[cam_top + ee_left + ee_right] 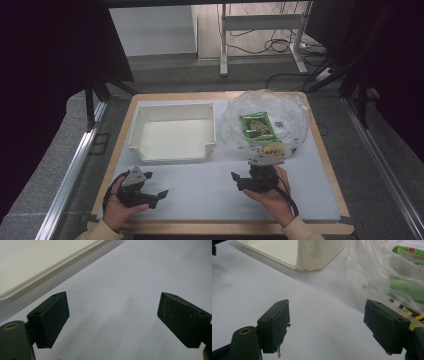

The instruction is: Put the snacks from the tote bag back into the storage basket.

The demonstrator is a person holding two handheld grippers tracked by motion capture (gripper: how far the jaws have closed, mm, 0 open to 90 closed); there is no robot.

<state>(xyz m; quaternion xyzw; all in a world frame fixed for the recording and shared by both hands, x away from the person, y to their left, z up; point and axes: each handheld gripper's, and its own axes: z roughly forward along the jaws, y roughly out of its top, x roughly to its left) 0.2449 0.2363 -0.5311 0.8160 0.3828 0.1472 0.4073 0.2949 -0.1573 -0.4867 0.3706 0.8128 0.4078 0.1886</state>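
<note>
Both grippers rest low at the near edge of the white table [200, 190], each with its fingers spread wide and nothing between them. The left gripper [159, 196] sits at about 7 o'clock, well apart from everything but the white bin [172, 131], whose rim shows at 11 o'clock in the left gripper view [37, 267]. The right gripper [235, 181] sits at about 5 o'clock, just below the clear bag [265, 120]; in the right gripper view the bag [374, 272] lies beside the right-hand finger [384, 325], close but not visibly pressed.

The bag is at 1 o'clock on the table, loosely bunched, with a green packet [257, 125] inside and a yellow-printed packet [272, 149] at its near edge. The bin stands empty at 11 o'clock, just beside the bag.

The likely work is moving the packets into the bin, and the film is the trouble. Pinching through the plastic could catch only a fold, so the whole bag drags across the table instead of giving up a packet. The film is slack and glossy, so it may slip from the fingers. If the left gripper does not pin the bag, a pull from the right could tip the contents out or shove the bag against the bin wall. Where the bag's mouth is I cannot tell.
</note>
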